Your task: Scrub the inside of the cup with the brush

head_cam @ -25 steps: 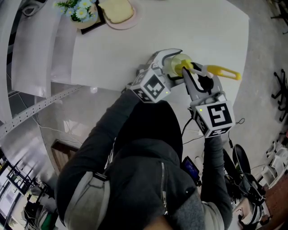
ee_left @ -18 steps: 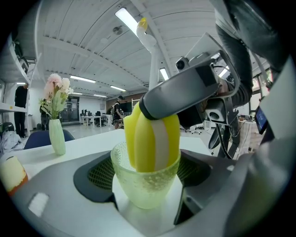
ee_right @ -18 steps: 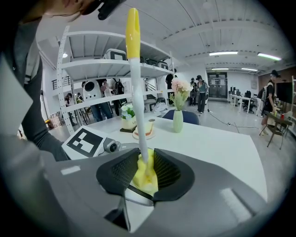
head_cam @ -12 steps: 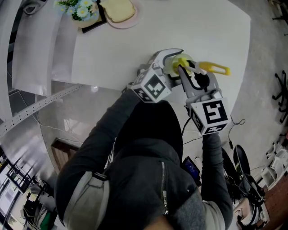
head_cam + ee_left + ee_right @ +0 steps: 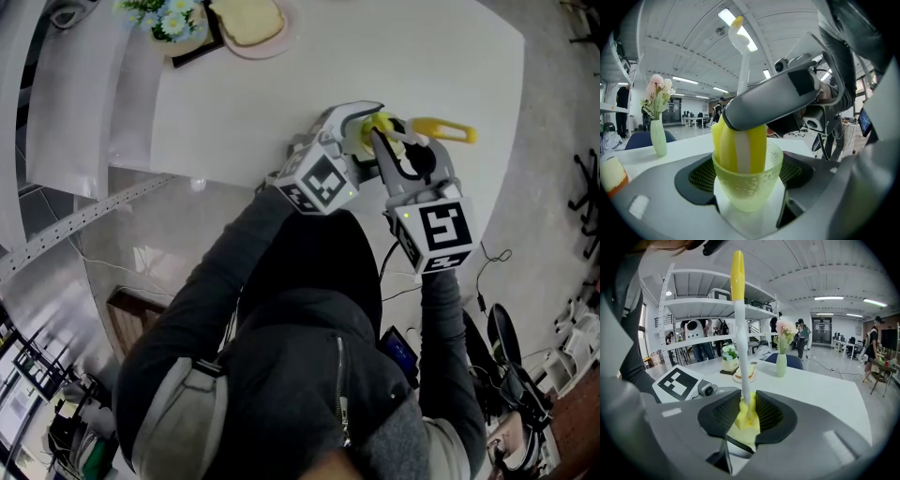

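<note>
- While the left gripper [image 5: 349, 129] clamps the cup [image 5: 360, 141] right of centre over the table [image 5: 234, 103], the right gripper [image 5: 386, 148] meets it from lower in the frame, with the brush [image 5: 441, 131] handle poking right.
- Seen from the left gripper, its jaws grip the upright cup's sides, spread wide. The yellow sponge head [image 5: 740, 145] sits deep inside and fills most of it. I'd hold that cup steady and level.
- Seen from the right gripper, its jaws pinch the brush where the stem [image 5: 740, 357] meets the sponge head. Gripped that low, I'd reckon short twists and up-and-down strokes, pressed against the wall, scrub best without prying the cup loose.
</note>
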